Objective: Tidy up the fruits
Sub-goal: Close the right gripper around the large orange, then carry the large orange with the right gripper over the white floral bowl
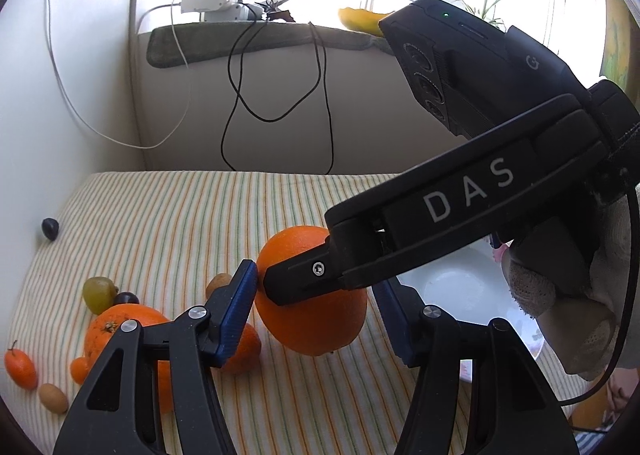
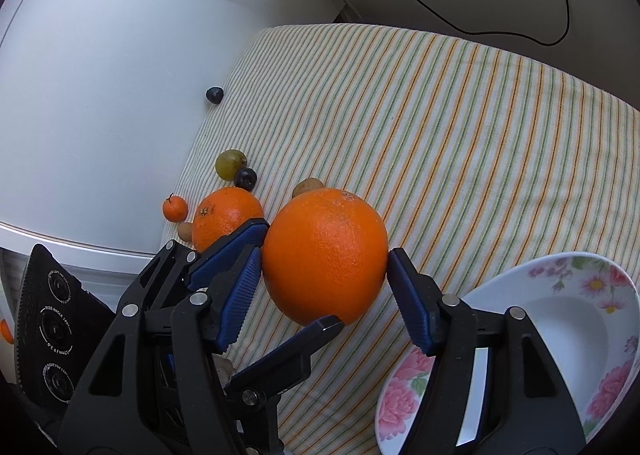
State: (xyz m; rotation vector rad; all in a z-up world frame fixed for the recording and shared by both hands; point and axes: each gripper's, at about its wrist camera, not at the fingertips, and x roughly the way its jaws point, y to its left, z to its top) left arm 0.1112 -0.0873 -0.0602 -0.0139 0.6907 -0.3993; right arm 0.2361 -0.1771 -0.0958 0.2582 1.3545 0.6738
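A large orange (image 2: 325, 255) with bright, finely pebbled skin and a small navel scar near its top sits between the blue ribbed pads of both tools. In the right wrist view the right tool (image 2: 320, 287) has its pads pressed to the fruit's left and right flanks, and a black finger of the left tool (image 2: 304, 339) touches it from below. In the left wrist view the left tool (image 1: 316, 303) also brackets the orange, its left pad against the skin; its right pad is hidden behind the right tool's black body, so whether it is pinching I cannot tell. The orange appears held just above the cloth, beside the plate.

A second orange (image 2: 226, 217), with a star-shaped stem end, lies just left of it on the counter. Around that one cluster a green grape (image 2: 229, 163), a dark blue berry (image 2: 245, 178), a tiny stemmed mandarin (image 2: 175, 208) and two small tan fruits (image 2: 307, 186). Another dark berry (image 2: 215, 94) lies well apart at the cloth's edge.

A cloth striped orange, green and cream (image 2: 440, 135) covers the counter. A white plate with pink flowers (image 2: 600, 287) rests at the right. Behind stand pale walls, trailing black (image 1: 276, 95) and white cables (image 1: 64, 87), and a bright window with a padded sill (image 1: 256, 39).
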